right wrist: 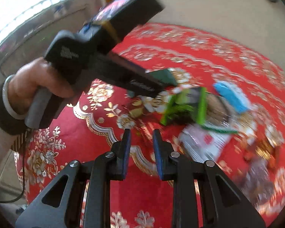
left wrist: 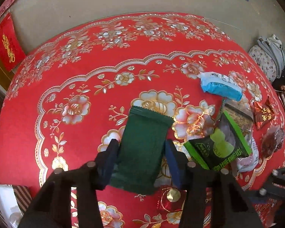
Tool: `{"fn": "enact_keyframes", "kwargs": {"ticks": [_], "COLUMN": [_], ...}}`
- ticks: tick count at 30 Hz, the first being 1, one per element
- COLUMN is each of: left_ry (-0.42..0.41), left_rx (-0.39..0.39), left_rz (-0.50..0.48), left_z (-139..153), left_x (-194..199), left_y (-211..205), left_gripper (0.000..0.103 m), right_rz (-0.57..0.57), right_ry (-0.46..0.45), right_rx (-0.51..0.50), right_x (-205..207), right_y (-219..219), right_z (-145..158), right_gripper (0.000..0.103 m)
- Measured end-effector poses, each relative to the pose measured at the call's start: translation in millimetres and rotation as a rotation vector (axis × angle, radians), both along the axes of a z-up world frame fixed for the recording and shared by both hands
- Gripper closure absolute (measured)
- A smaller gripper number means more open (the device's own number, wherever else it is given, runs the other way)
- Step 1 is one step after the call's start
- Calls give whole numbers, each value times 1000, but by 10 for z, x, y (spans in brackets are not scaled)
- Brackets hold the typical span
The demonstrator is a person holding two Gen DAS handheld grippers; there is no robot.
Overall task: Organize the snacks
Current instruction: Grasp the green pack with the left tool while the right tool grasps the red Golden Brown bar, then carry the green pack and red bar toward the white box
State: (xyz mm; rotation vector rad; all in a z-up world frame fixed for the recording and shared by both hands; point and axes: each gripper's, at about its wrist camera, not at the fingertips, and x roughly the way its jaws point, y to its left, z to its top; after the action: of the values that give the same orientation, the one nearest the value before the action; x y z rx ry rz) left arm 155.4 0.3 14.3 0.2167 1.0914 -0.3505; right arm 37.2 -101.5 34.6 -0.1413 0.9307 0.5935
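Your left gripper (left wrist: 140, 148) clamps the dark green packet (left wrist: 142, 150) — it may slip; right gripper (right wrist: 141, 133) gapes empty.

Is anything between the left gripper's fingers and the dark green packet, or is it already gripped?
Nothing stands between them. The left gripper has its fingers on either side of the dark green packet, pressed against its edges. The green-and-black packet lies to its right, clear of the grip.

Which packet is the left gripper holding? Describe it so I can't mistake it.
On the red floral tablecloth, left of the snack pile, the left gripper clamps a dark green packet. Unlike the bright-green-trimmed packet beside it, it is plain, without print.
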Motion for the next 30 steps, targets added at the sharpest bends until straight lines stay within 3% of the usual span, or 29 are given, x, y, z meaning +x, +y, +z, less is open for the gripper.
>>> {"fn": "enact_keyframes", "kwargs": {"ticks": [3,13,15,16,17,22,30], "left_ry": [5,24,24,26,27,19,-46], "left_rx": [-6,-35,-35,-39,-41,-40,-35], "left_rz": [-2,36,46,49,51,75,111], "left_z": [1,13,16,16,18,54,254], "left_x": [-20,-82,-97,-110,-128,-276,-746], "left_y": [32,206,225,236,249,307,333], "left_gripper": [54,54,55,55,55,55,55], "right_rz": [49,182,171,165,161,105,-54], "right_ry": [-1,5,-2,-12,-36,-58,-96], "right_rx": [-45,-96,-114,-125,-151,-175,-61], "right_x": [128,415,401,385,329,37,-369], "right_y": [93,327,361,364,379,300,64], "right_z": [-77,-185,-179,-180,-183,-179,77], "right_gripper": [57,56,59,73,78,78,78]}}
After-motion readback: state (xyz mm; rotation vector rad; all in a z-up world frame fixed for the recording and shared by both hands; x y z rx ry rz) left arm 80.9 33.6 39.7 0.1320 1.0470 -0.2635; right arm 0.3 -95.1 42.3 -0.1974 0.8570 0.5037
